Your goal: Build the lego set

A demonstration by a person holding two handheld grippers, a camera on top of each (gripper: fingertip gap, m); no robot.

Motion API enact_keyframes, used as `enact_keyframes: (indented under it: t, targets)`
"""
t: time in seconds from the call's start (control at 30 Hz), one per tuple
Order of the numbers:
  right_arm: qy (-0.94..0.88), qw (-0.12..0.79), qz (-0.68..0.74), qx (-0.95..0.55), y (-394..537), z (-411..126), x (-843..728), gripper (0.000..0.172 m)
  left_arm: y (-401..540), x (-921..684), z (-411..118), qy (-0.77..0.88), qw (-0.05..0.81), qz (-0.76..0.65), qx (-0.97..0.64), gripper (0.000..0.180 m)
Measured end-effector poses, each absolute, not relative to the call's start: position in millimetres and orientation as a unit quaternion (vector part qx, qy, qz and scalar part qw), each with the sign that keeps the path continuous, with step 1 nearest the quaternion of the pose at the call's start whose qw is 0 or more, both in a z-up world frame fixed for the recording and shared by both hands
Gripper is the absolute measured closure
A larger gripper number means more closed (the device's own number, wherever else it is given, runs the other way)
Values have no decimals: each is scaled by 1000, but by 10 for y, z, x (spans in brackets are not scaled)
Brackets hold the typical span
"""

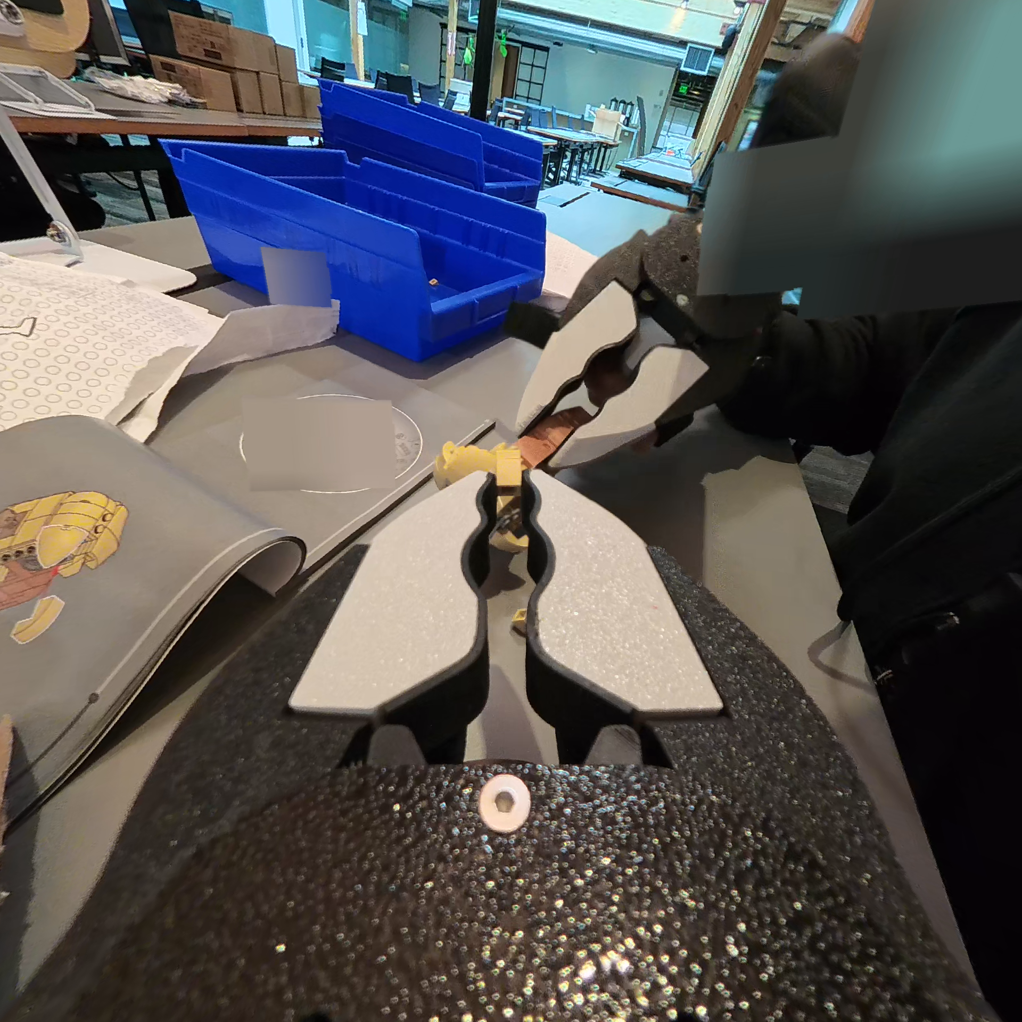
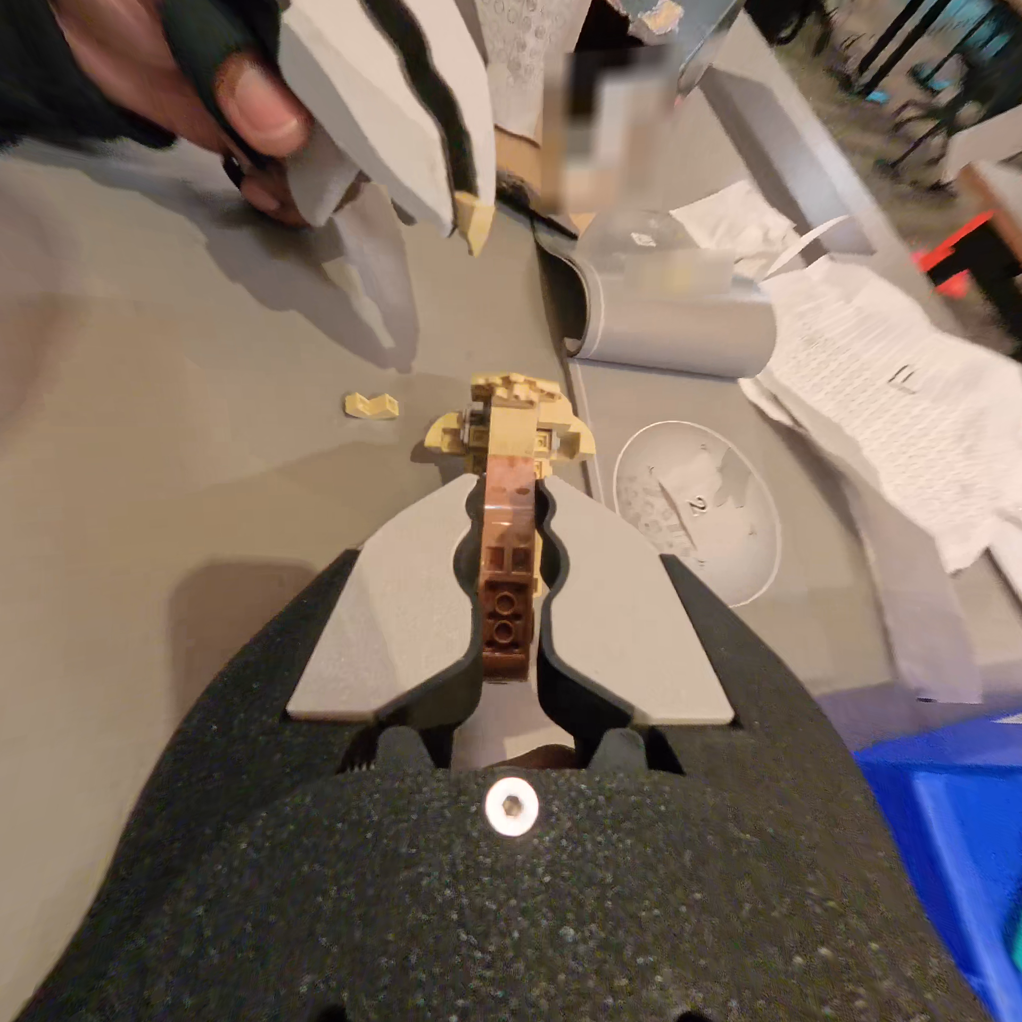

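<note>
Above the grey table (image 2: 166, 498), the right tongs (image 2: 506, 498) are clamped on the brown end of a brick model (image 2: 506, 437), holding it level, while the left tongs (image 1: 506, 486) pinch a tan brick (image 2: 473, 221) just beside it.

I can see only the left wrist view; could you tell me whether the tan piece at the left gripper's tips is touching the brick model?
Observer: No. The right wrist view shows the tan piece, pinched in the left gripper, well clear of the brick model, with bare table between them.
Operator: How deep does the model sit in the right gripper?
Observer: Its brown end runs far back between the right gripper's fingers, which are clamped on both sides.
Operator: And its far end?
Observer: Rounded tan wings stick out on both sides.
</note>
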State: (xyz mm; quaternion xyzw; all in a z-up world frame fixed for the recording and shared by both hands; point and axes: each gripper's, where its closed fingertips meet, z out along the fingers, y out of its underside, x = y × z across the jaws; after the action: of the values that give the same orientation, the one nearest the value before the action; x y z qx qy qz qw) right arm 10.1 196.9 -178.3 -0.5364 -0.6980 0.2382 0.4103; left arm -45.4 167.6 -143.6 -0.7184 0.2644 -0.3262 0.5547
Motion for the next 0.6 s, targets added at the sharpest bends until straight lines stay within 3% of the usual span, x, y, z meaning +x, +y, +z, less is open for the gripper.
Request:
enact_keyframes:
  t: [0.23, 0.6]
  targets:
    - [-679, 333, 323, -568, 1941, -1777, 134, 155, 1604, -383, -1366, 244, 531, -411, -700, 173]
    - [-494, 120, 505, -698, 1980, -1860, 194, 155, 1637, -295, -1488, 214, 452, -472, -726, 173]
